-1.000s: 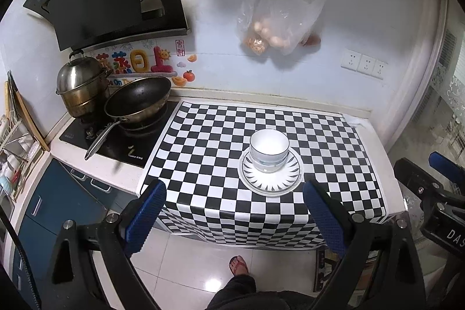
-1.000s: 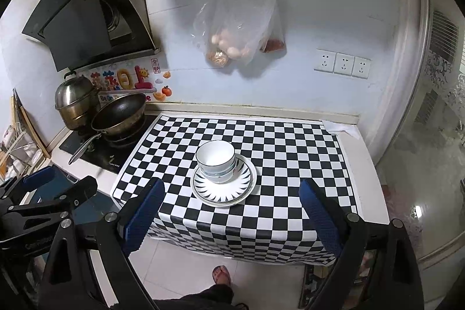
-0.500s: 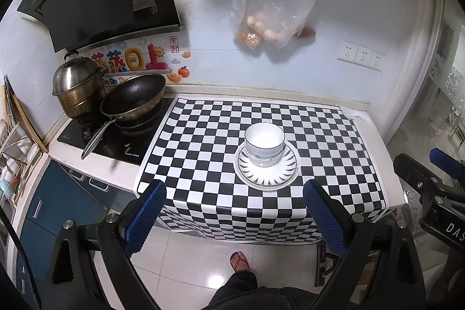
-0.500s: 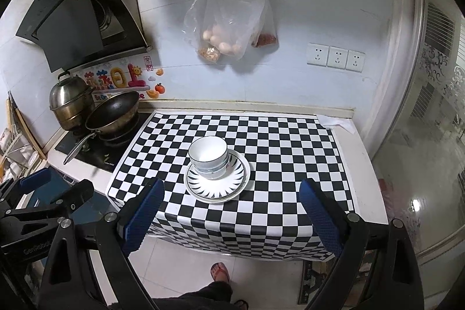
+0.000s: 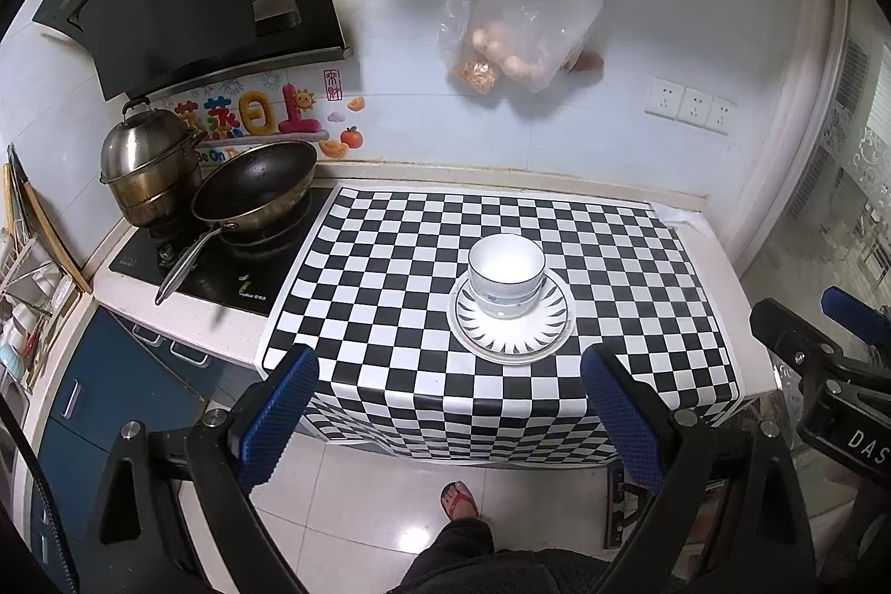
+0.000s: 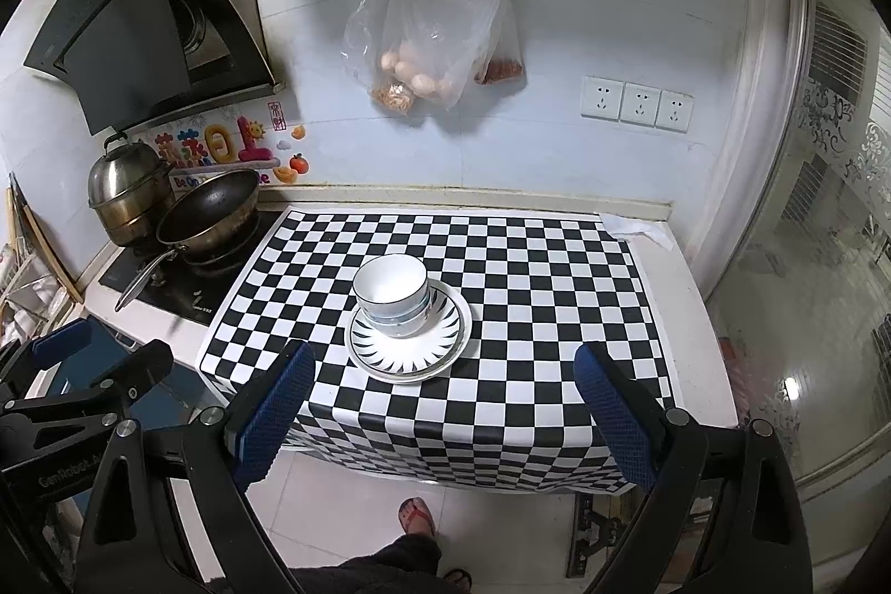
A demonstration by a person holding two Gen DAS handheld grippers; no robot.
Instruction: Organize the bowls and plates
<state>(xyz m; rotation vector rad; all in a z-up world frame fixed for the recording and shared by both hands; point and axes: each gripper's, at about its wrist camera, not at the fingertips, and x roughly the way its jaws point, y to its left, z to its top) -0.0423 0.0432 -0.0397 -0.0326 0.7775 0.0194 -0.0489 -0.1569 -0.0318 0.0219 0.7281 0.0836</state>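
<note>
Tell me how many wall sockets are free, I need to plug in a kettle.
3, all free: left socket, middle socket and right socket, side by side on the wall above the counter's right end. Others may lie outside the views.

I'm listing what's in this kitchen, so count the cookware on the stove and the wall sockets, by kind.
Steamer pot: 1
Frying pan: 1
Wall sockets: 3
Total: 5
</note>
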